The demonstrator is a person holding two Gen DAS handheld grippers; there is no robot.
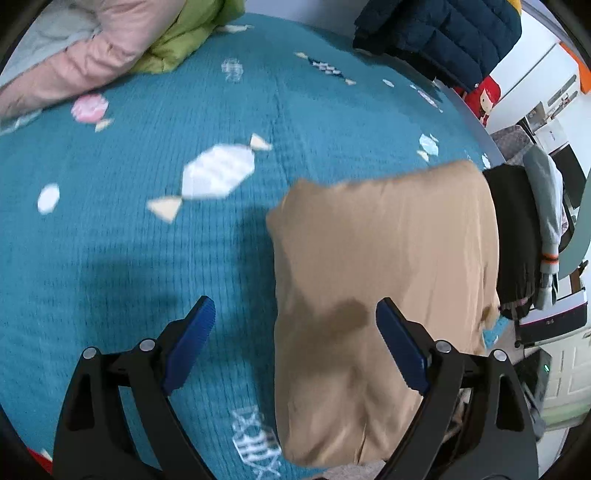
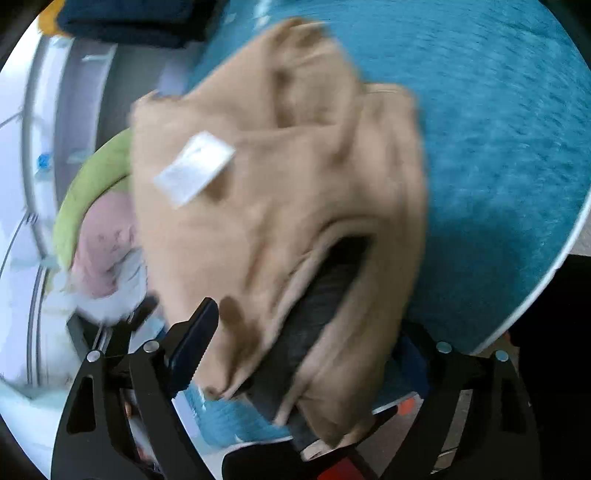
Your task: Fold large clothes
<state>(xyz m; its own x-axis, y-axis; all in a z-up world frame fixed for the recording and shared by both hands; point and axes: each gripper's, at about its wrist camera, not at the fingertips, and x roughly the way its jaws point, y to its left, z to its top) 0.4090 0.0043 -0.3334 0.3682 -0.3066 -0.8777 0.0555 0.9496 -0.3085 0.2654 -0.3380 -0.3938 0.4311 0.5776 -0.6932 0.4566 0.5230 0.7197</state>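
Observation:
A tan garment (image 1: pixel 384 280) lies folded on the teal bedspread (image 1: pixel 166 240) at the right of the left wrist view. My left gripper (image 1: pixel 295 332) is open above the garment's left edge, holding nothing. In the blurred right wrist view the tan garment (image 2: pixel 280 206) fills the middle, with a white label (image 2: pixel 194 168) and a dark lining (image 2: pixel 325 295) showing. My right gripper (image 2: pixel 306 343) stands open around the cloth; its left finger (image 2: pixel 195 343) shows, the right one is hidden by fabric.
Pink and green jackets (image 1: pixel 110 48) are piled at the bed's far left. A dark blue puffer jacket (image 1: pixel 439 33) lies at the far right. Dark and grey clothes (image 1: pixel 517 236) hang beside the bed's right edge. The bed edge (image 2: pixel 546 273) runs at right.

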